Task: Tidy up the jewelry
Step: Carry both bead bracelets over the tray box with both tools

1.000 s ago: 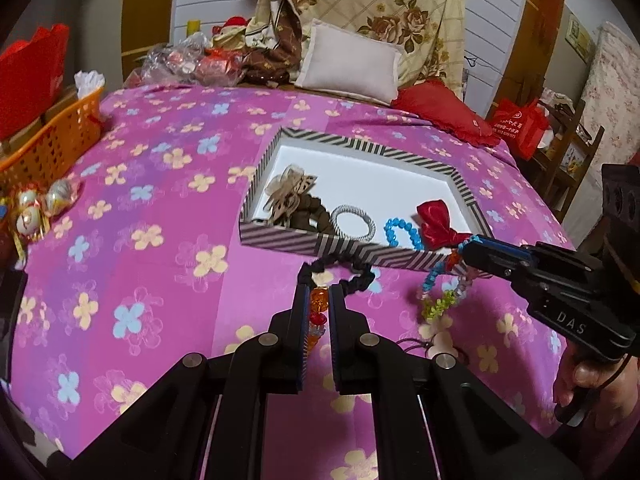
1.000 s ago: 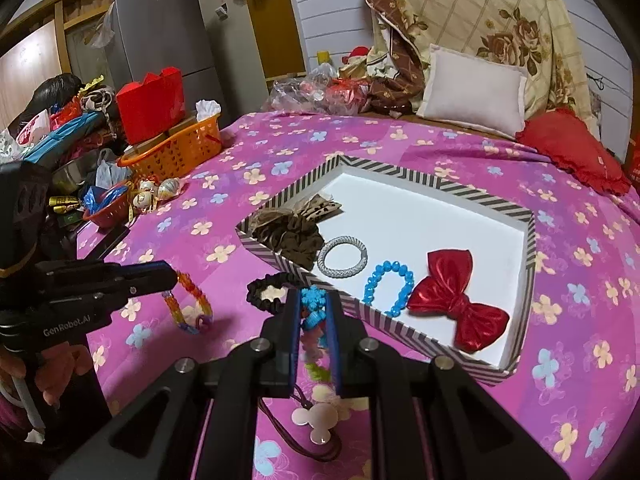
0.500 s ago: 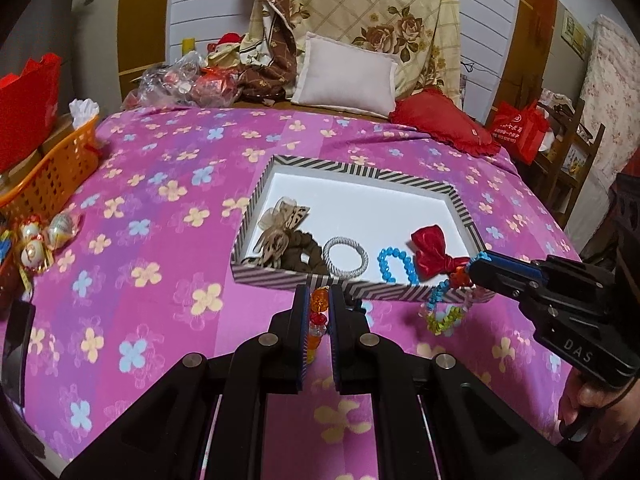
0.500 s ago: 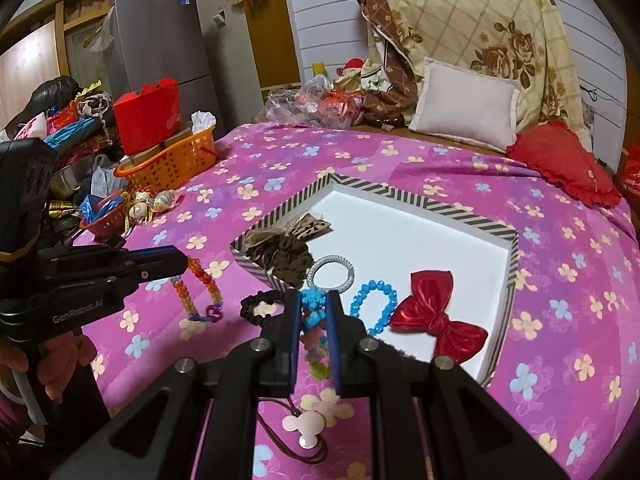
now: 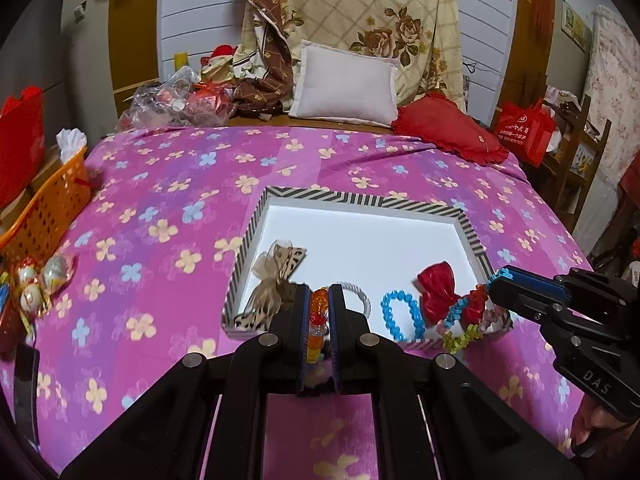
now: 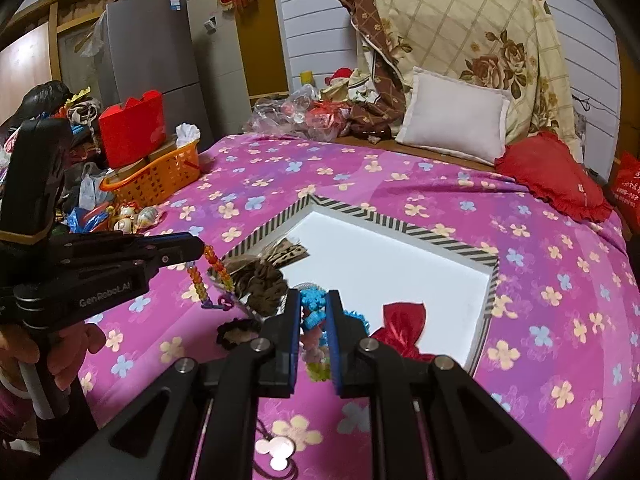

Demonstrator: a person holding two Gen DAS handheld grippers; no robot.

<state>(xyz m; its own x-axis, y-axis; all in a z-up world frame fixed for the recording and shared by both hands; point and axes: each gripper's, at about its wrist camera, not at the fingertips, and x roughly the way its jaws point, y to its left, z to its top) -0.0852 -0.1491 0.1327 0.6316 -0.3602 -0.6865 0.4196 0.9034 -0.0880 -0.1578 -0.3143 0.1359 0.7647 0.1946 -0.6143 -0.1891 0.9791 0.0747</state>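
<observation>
1. Evidently the step in hand is the carry: two bead strings are off the bed (image 5: 168,184) and held near the front rim of the striped box (image 5: 362,200), not yet dropped in.
2. Left hand-held gripper (image 5: 319,320): jaws closed down to a narrow gap on an orange bead bracelet (image 5: 317,312). From the right wrist view the bracelet (image 6: 212,276) hangs as a loop from the tips, clear of the sheet, just outside the box's left front corner.
3. Right hand-held gripper (image 6: 313,320): jaws likewise pinched on a mixed bead string (image 6: 312,312) of blue, pink and green. From the left wrist view the string (image 5: 464,320) dangles over the box's right front rim.
4. Already in the box: a brown scrunchie (image 6: 260,280), a grey hair tie (image 5: 358,294), a blue bead bracelet (image 5: 400,314) and a red bow (image 5: 438,292).
5. Left on the bed outside the box: a black scrunchie (image 6: 234,330) and a cord with a mouse-shaped pendant (image 6: 276,452).
6. Next, I judge, each gripper needs to go forward over the rim to bare white floor, then open so the strings fall without tangling in the pieces already there.
</observation>
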